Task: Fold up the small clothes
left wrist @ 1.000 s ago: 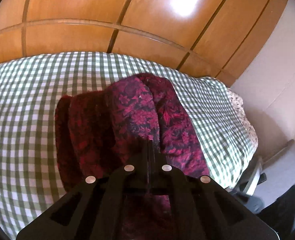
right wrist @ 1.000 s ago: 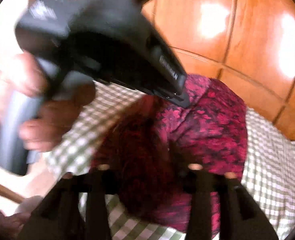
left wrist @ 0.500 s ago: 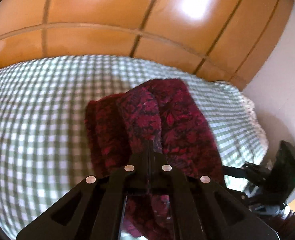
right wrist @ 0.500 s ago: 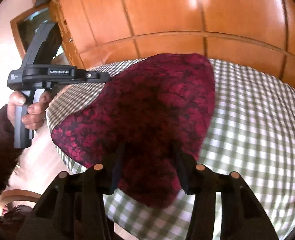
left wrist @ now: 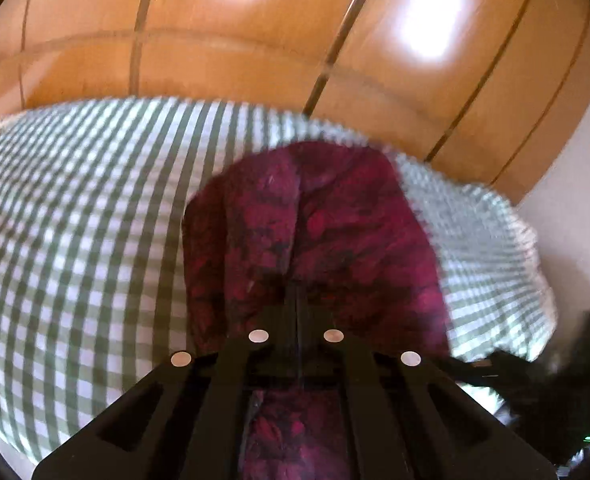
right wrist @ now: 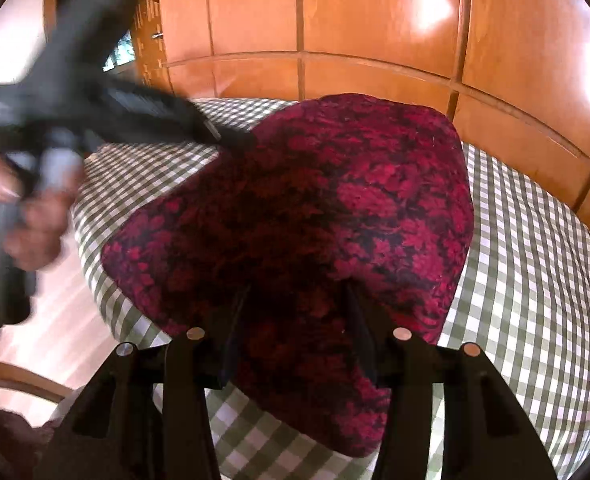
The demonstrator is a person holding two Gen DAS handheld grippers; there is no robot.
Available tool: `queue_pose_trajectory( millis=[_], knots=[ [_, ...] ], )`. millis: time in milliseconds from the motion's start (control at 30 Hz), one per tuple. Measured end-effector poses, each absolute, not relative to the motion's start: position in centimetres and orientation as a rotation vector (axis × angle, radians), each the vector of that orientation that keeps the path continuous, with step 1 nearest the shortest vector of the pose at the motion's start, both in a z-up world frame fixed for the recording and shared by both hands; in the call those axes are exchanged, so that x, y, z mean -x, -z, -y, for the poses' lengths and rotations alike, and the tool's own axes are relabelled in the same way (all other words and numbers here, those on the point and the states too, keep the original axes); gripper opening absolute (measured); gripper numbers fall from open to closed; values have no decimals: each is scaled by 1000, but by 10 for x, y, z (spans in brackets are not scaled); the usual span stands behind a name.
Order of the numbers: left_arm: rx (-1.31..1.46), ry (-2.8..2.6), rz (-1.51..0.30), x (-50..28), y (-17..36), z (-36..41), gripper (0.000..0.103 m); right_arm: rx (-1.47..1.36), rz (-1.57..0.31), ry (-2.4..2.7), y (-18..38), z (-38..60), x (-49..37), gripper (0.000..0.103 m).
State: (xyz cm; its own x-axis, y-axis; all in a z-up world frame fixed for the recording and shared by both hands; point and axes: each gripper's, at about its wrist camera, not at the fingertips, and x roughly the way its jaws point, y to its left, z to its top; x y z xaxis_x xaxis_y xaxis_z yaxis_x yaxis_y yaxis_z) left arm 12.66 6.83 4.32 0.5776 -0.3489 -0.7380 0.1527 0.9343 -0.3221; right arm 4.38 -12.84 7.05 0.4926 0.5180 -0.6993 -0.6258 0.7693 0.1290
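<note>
A dark red patterned garment (right wrist: 315,216) lies on the green-and-white checked bed cover (right wrist: 535,280). It also shows in the left wrist view (left wrist: 335,240). My left gripper (left wrist: 297,296) is shut on a fold of the garment, which bunches up at its tips. In the right wrist view the left gripper (right wrist: 231,140) shows blurred at the garment's far left edge, held by a hand (right wrist: 27,216). My right gripper (right wrist: 295,300) has its fingers apart, with the near edge of the garment lying between and over them.
Glossy wooden wardrobe panels (right wrist: 375,40) rise behind the bed. The bed edge and light floor (right wrist: 47,320) are at the left in the right wrist view. A white wall (left wrist: 575,160) is at the right in the left wrist view.
The left gripper has carried its fold of the garment across, and both views are blurred by motion. The right gripper stays at the near edge of the garment.
</note>
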Motion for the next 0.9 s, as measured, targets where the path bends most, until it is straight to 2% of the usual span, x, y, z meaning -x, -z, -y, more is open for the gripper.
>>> queue_pose_trajectory(
  millis=[133, 300, 433, 500, 600, 767, 833, 867, 900],
  knots=[
    [261, 297, -884, -115, -31, -71, 0, -99, -835, -768, -94, 170, -69, 55],
    [325, 300, -877, -106, -26, -78, 0, -318, -849, -659, -116, 178, -157, 55],
    [341, 295, -876, -104, -28, -76, 0, -282, -1006, -572, -93, 144, -223, 53],
    [354, 286, -881, -105, -28, -77, 0, -195, -1115, -527, -60, 119, -248, 53],
    [332, 247, -884, -104, -28, -75, 0, -139, -1118, -481, -40, 106, -253, 55],
    [266, 162, -835, -90, -51, -66, 0, -163, -1071, -494, -43, 112, -248, 56],
    [227, 119, -815, -87, -60, -64, 0, -196, -1055, -506, -44, 117, -249, 62],
    [224, 106, -814, -88, -62, -64, 10, -205, -1047, -513, -48, 119, -248, 65],
    [230, 98, -824, -90, -63, -65, 26, -216, -1034, -520, -52, 122, -243, 71]
  ],
)
